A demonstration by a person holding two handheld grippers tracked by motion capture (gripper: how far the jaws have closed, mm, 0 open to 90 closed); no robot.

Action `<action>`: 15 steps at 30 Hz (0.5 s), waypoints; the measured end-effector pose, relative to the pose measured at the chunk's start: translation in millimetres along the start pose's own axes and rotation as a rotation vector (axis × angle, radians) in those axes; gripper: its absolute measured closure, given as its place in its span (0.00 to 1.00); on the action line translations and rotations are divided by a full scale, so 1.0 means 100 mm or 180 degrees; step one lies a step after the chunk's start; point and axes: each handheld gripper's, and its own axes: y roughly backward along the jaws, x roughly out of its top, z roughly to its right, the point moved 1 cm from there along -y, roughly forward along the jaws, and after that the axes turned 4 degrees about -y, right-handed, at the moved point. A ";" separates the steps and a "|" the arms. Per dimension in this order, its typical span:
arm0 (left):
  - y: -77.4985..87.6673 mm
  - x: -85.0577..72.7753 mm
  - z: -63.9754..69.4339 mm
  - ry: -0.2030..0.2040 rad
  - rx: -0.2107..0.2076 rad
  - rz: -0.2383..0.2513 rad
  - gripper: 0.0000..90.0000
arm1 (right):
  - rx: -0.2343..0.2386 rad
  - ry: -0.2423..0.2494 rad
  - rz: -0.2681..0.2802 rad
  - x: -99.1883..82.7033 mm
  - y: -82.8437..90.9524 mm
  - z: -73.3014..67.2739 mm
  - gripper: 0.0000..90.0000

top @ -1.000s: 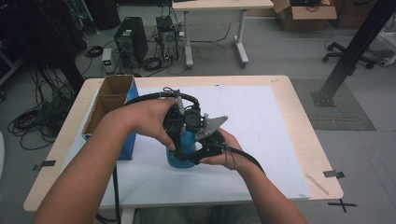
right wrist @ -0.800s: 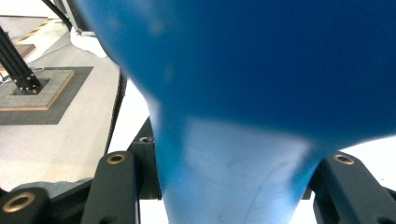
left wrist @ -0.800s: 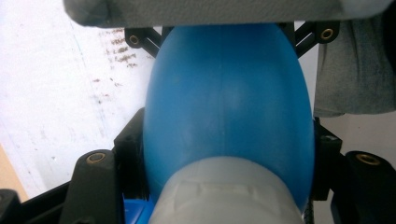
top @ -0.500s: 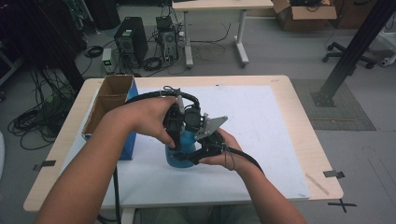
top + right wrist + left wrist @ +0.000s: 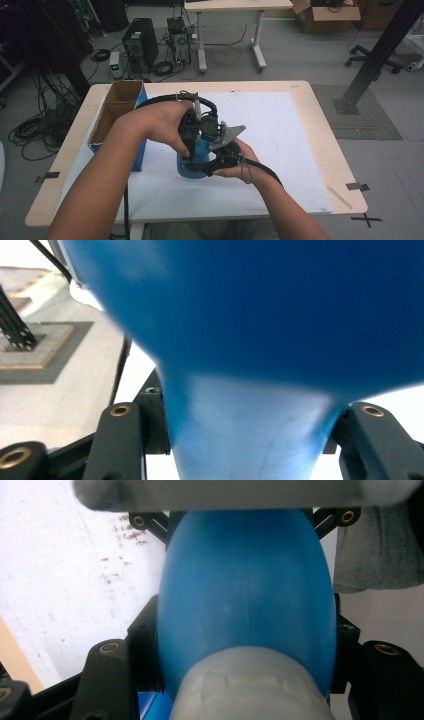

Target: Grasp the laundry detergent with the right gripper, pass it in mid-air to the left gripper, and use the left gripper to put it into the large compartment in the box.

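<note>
A blue bottle (image 5: 191,162) with a rounded body stands on the white sheet (image 5: 285,130) near the middle of the table. In the high view my left gripper (image 5: 191,134) comes down on it from above and my right gripper (image 5: 219,152) meets it from the right, with both hands close together. In the left gripper view the blue bottle (image 5: 245,605) and its pale cap (image 5: 250,685) sit between the left gripper (image 5: 245,635) jaws, which press on its sides. In the right gripper view the right gripper (image 5: 250,435) is shut around the bottle's narrow pale part (image 5: 250,425).
An open cardboard box (image 5: 117,107) with a blue side stands at the table's left, close to my left forearm. A grey cloth (image 5: 375,550) lies beyond the bottle in the left gripper view. Computers and cables sit on the floor behind the table.
</note>
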 end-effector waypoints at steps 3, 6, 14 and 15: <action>0.03 0.00 -0.01 -0.0003 0.0014 0.0038 0.43 | 0.0040 -0.0092 0.0084 -0.02 0.02 0.00 0.42; 0.03 0.00 -0.01 0.0018 -0.0004 0.0050 0.43 | 0.0043 -0.0131 0.0087 -0.02 0.03 -0.01 0.39; 0.05 0.02 -0.04 0.0011 -0.0001 0.0029 0.43 | -0.0044 -0.0152 0.0123 -0.04 0.06 -0.01 0.27; 0.04 0.02 -0.05 0.0020 -0.0012 0.0022 0.43 | -0.0075 -0.0156 0.0128 -0.05 0.06 -0.01 0.25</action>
